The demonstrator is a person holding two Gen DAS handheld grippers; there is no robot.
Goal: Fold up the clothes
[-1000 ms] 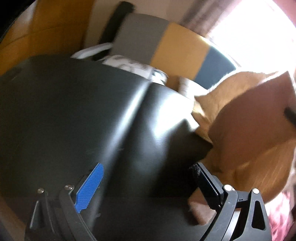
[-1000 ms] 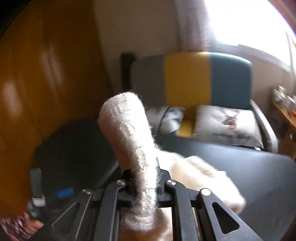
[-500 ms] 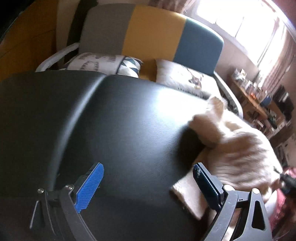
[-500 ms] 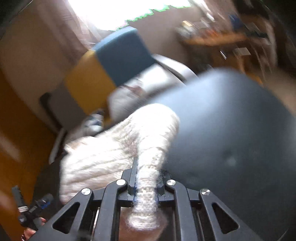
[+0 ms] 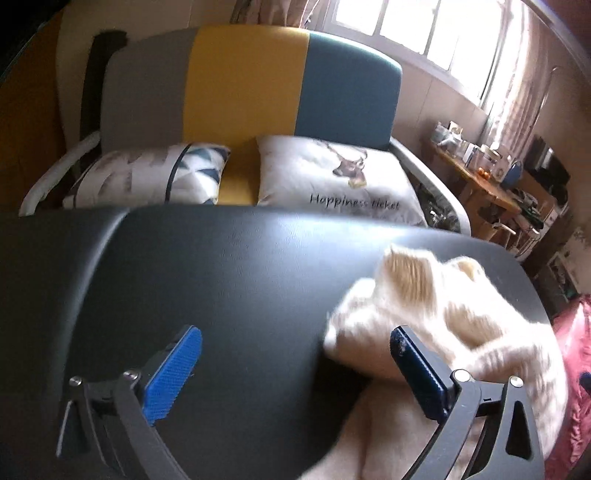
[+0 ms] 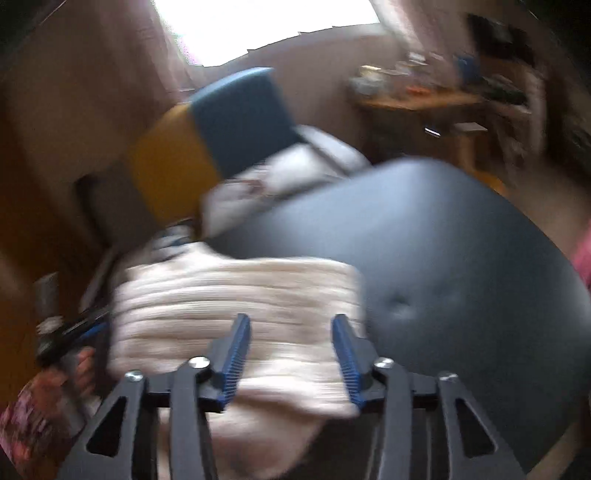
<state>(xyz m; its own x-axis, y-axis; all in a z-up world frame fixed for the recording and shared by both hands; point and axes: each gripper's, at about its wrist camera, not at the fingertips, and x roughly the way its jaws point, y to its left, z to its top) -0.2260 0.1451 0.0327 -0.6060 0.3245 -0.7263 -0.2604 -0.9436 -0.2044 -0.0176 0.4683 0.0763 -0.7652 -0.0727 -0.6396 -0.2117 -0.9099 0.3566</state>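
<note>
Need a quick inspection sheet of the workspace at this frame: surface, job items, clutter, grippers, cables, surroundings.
Surface: black padded table, mostly bare.
Job's things: cream knit garment bunched on the table's right part, draping over the near edge.
Clutter: nothing seen on the table.
Grippers: left gripper open, nothing between its pads, garment beside and under its right finger. Right gripper jaws opening above the garment, pads not pressing it.
Cables: thin dark cord across the patterned pillow.
Surroundings: grey-yellow-teal sofa, deer pillow, window, cluttered wooden side table.
</note>
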